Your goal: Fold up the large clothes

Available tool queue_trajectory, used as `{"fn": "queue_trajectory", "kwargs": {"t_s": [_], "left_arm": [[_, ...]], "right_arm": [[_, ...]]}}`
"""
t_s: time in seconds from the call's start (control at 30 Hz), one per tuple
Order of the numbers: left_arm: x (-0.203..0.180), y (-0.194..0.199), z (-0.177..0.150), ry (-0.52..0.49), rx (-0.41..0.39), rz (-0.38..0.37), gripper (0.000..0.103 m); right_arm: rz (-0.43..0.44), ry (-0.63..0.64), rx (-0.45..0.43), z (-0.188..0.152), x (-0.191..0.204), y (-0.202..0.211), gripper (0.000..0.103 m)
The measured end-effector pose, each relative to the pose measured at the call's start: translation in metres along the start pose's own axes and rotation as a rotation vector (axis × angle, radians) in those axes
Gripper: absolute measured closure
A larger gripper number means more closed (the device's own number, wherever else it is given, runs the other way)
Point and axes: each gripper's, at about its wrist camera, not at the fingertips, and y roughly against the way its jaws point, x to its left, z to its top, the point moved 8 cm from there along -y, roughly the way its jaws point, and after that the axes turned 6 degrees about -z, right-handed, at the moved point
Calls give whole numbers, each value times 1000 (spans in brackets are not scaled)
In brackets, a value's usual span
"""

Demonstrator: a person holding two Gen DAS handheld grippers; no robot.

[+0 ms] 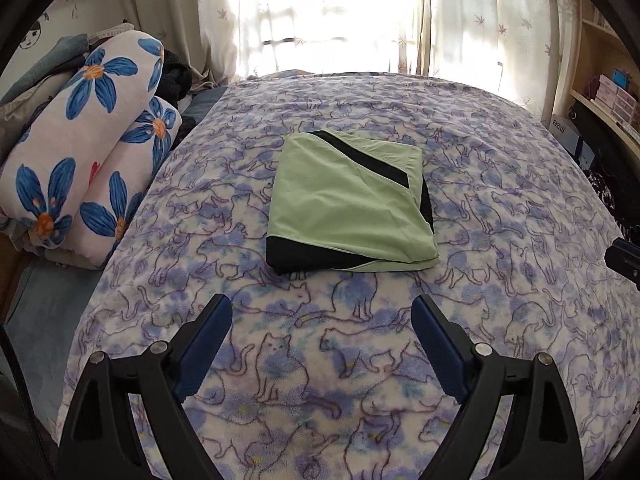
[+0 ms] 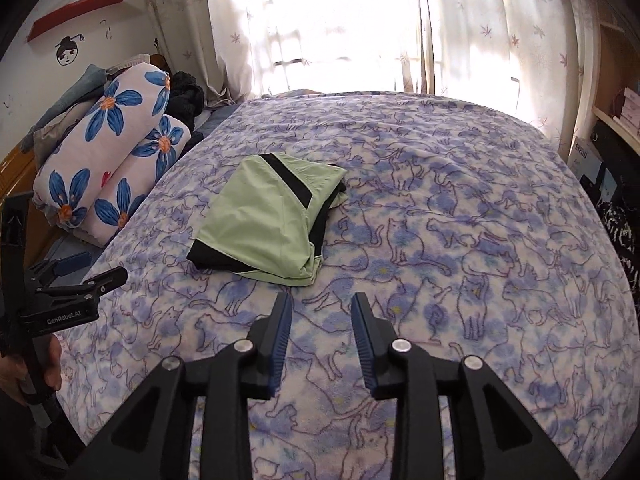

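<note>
A light green garment with black panels (image 1: 348, 204) lies folded into a compact rectangle in the middle of the bed; the right wrist view shows the same garment (image 2: 268, 224) left of centre. My left gripper (image 1: 322, 308) hangs above the blanket on the near side of the garment, jaws wide apart and empty. My right gripper (image 2: 322, 304) is also above the blanket, near the garment's front right corner, its jaws partly apart with nothing between them. The left gripper (image 2: 84, 270) shows at the left edge of the right wrist view, held by a hand.
The bed carries a purple cat-print blanket (image 1: 500, 240). A rolled quilt with blue flowers (image 1: 88, 140) and piled clothes lie along the left side. Sunlit curtains (image 1: 332, 16) hang behind. Wooden shelves (image 1: 608, 92) stand at the right.
</note>
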Motion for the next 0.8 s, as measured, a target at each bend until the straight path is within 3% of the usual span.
{"fn": "queue_trajectory", "kwargs": {"t_s": [0.17,0.4,0.6,0.73,0.8], "left_arm": [[-18,24,-13,-26,-11,-16,13],[-59,62,-54,-8,-44,-131,13],[-97,84,-98,-24,-49,-136,13],[-117,96,-124,-37,-61,-99,13],[-129,102,-138,-32,-67,-85,12]], "right_arm": [[-43,39,1,-22,-7,25,58],[-61,53,22,-73,-14,51,54],[-59,6,5,-112,-26,78,54],[-68,-42,-13,-135,-35,95,52],[-65,-61,-23,-147,-36,102,43]]}}
